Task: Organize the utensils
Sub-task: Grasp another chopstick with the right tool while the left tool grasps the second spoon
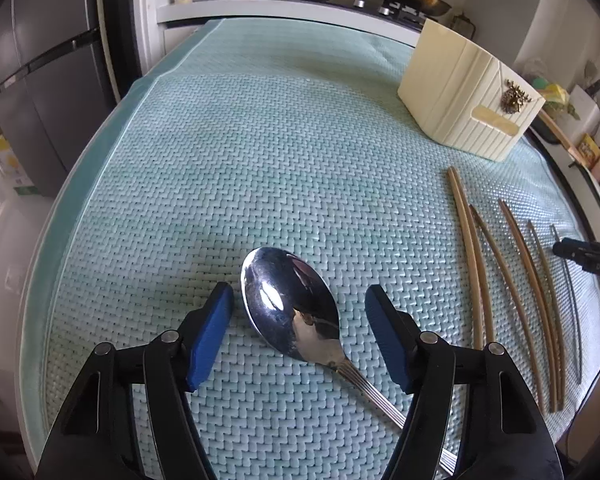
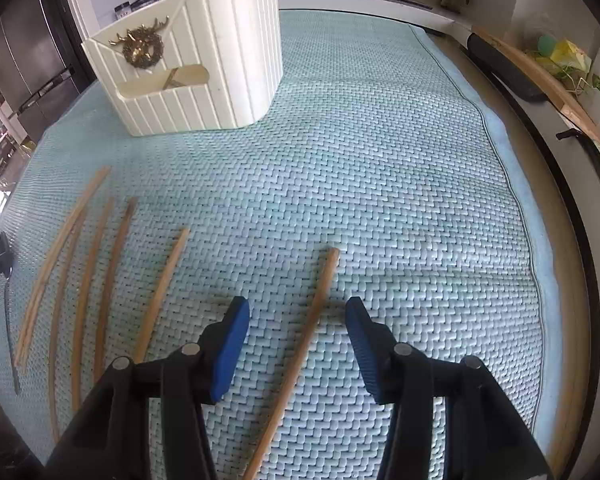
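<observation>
**Two grasps lined up: spoon on the left, chopstick on the right**

The spoon (image 1: 292,304) lies bowl-up on the mat (image 1: 260,140), low centre of the left wrist view, its handle running to the lower right under the right-hand finger. The left gripper (image 1: 300,296) has its fingers spread wide to either side of the bowl, touching nothing. A better hold would likely be at the neck, where the metal is narrow and less slippery than the rounded bowl.

In the right wrist view one chopstick (image 2: 300,352) lies between the spread fingers of the right gripper (image 2: 298,308), also ungripped. Closing squarely across it should stop it rolling.

More chopsticks (image 2: 84,280) lie at the left. The holder (image 2: 228,60) stands upper left of that view, well apart, probably the destination.
</observation>
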Available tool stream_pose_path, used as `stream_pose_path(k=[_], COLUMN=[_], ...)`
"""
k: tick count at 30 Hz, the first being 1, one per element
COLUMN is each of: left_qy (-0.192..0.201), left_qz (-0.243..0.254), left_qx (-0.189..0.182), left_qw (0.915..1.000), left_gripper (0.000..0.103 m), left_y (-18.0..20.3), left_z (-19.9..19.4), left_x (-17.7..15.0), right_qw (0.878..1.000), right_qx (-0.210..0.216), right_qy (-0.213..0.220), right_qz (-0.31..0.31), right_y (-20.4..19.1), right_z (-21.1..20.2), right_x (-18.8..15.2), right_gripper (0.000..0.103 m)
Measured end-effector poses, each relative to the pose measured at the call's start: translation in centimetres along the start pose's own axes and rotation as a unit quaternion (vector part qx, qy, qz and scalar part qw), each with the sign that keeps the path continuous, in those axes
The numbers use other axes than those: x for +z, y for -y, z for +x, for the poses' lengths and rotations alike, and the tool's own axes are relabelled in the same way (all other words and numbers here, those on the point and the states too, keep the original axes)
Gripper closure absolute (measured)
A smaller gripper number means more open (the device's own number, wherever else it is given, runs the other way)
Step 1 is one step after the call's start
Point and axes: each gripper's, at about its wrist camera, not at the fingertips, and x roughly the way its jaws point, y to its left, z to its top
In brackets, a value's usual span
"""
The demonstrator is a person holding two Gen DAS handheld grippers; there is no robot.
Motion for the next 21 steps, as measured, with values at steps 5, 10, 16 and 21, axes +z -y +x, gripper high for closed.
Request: stream_pose_path(k=[5,10,16,21], left_qy=[0.0,0.006,0.009,0.016], left_qz=[0.008,0.007,-0.014,-0.01], left_qx=[0.011,0.01,-0.021,-0.028], left_qw=[0.9999,0.9999,0.9996,0.9994], left_gripper=[0.051,0.068,0.095,0.1], left_y=[0.3,0.3,-0.4,-0.3], left_z=[-0.2,-0.4,-0.4,-0.8], left_x=[-0.3,-0.6,-0.2,0.4], right_qw=[1.0,1.0,0.998,0.995], right_qx=[-0.008,-0.01,0.031,0.061], right_qy=[-0.006,-0.006,0.011,0.057], right_qz=[0.002,0.014,0.051,0.059], right_y=[0.1,0.4,1.6,1.8], right_z=[0.4,1.0,0.4,-3.1], right_x=[0.9,2.0,2.5,2.1], right_gripper=[0.075,0.096,0.097,0.097])
